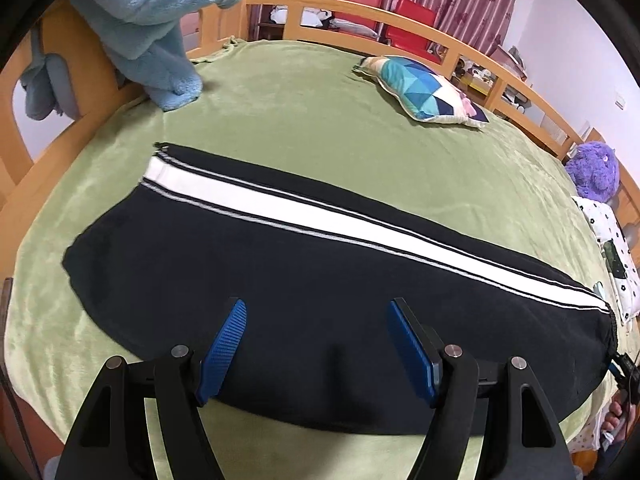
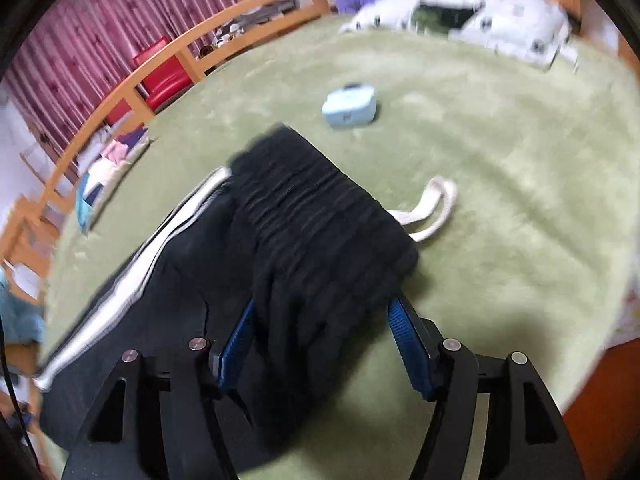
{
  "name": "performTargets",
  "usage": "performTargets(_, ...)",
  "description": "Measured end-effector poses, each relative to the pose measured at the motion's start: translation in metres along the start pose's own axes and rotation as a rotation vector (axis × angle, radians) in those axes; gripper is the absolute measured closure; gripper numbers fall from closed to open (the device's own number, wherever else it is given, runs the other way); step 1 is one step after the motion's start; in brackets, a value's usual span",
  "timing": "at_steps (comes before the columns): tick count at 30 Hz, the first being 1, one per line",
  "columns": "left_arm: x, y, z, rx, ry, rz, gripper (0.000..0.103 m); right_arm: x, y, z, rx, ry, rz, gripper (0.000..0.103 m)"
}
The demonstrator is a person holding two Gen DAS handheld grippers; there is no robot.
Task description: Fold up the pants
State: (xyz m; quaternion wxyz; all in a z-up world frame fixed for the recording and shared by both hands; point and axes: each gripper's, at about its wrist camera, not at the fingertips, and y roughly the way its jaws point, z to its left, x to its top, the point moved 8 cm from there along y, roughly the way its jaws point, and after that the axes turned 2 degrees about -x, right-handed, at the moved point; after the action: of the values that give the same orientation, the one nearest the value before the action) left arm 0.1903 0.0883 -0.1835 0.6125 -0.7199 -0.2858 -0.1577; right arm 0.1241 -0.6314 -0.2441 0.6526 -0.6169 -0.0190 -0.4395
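Note:
Black pants (image 1: pixel 280 280) with a white side stripe (image 1: pixel 320 212) lie flat, leg over leg, across the green blanket (image 1: pixel 320 112). My left gripper (image 1: pixel 318 314) hovers open over the near edge of the pants, with nothing between its blue pads. In the blurred right wrist view the ribbed black waistband (image 2: pixel 320 216) bulges up between the fingers of my right gripper (image 2: pixel 320 320). The jaws stand wide, and green blanket shows between the cloth and the right pad (image 2: pixel 408 344). A white drawstring (image 2: pixel 434 204) loops out beside the waistband.
A light blue fleece garment (image 1: pixel 152 32) hangs over the wooden bed rail (image 1: pixel 400 20). A patterned pillow (image 1: pixel 424 88), a purple plush toy (image 1: pixel 592 172) and white patterned bedding (image 2: pixel 480 20) line the far side. A small pale blue box (image 2: pixel 350 106) lies beyond the waistband.

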Motion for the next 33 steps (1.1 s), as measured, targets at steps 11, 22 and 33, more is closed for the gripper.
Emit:
performTargets(11,-0.023,-0.004,0.098,0.103,-0.034,0.027,0.032,-0.021,-0.081,0.117,0.037,-0.186,-0.132,0.038)
performTargets(22,-0.036,0.016,0.177,-0.062,-0.269,0.017,0.032,-0.088,-0.074,0.247,0.037,-0.376,-0.192,0.052)
performTargets(33,-0.007,0.063,0.23,-0.087,-0.523,-0.043,0.035,-0.106,-0.079,0.282,0.069,-0.341,-0.101,0.057)
